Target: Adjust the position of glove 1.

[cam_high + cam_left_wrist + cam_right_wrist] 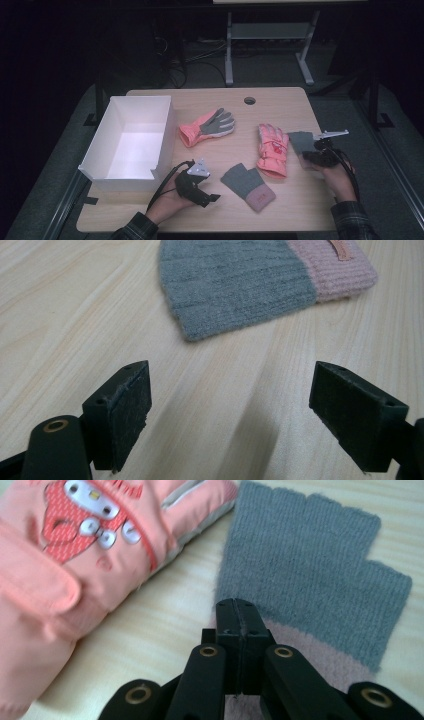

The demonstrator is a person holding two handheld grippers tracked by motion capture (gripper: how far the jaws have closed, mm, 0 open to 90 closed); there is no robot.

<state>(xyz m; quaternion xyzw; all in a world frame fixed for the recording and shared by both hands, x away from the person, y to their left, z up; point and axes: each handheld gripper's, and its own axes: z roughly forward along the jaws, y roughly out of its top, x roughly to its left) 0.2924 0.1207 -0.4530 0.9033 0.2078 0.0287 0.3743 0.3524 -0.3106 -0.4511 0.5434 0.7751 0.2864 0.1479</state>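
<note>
A grey knit fingerless glove with a pink cuff [247,184] [240,285] lies near the table's front. My left gripper [210,191] [232,377] rests on the table just left of it, open wide, with bare wood between its jaws. A second grey knit glove [299,140] [300,555] lies at the right, next to a padded pink glove [272,149] [75,545] with a cartoon patch. My right gripper [307,153] [239,607] is shut, and its tips sit over that second glove's pink cuff. I cannot tell whether fabric is pinched.
An open white box [165,131] stands at the table's left. A pink glove with a grey palm [207,126] lies in the middle. A cable hole [249,100] sits near the far edge. Metal table legs and cables are on the dark floor behind.
</note>
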